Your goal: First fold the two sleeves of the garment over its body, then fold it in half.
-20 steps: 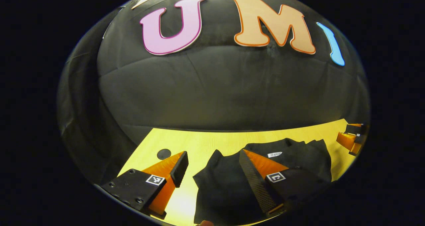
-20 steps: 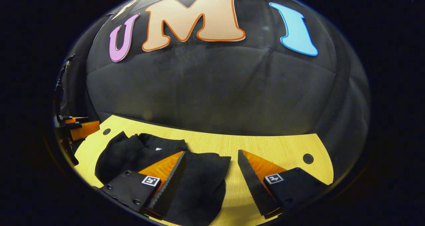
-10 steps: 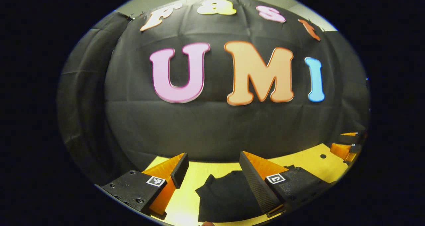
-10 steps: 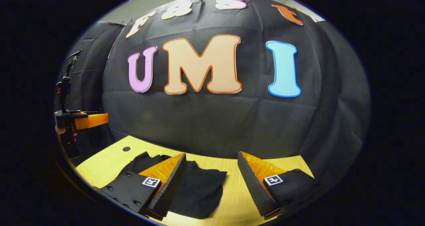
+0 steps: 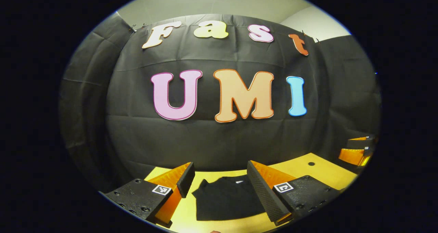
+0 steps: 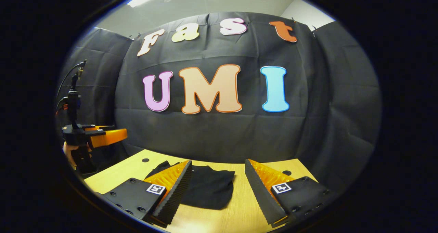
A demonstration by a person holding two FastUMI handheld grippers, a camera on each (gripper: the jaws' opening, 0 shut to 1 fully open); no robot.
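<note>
both grippers held up off the table, jaws apart, with the black garment lying below them.

the left gripper (image 5: 220, 186) and right gripper (image 6: 217, 188) are each spread wide with nothing between the fingers, well above the wooden table (image 6: 113, 173). the black garment (image 5: 227, 198) lies on the tabletop as a compact dark bundle, a small white neck label (image 5: 239, 182) showing near its far edge; its outline looks already gathered in, though which folds are made i cannot tell. it reads as thin, limp cloth: light, likely to sag and crease, and to slide a little on the smooth wood. a pinch at an outer corner or hem edge, one per gripper, looks safest for any further fold.
</note>
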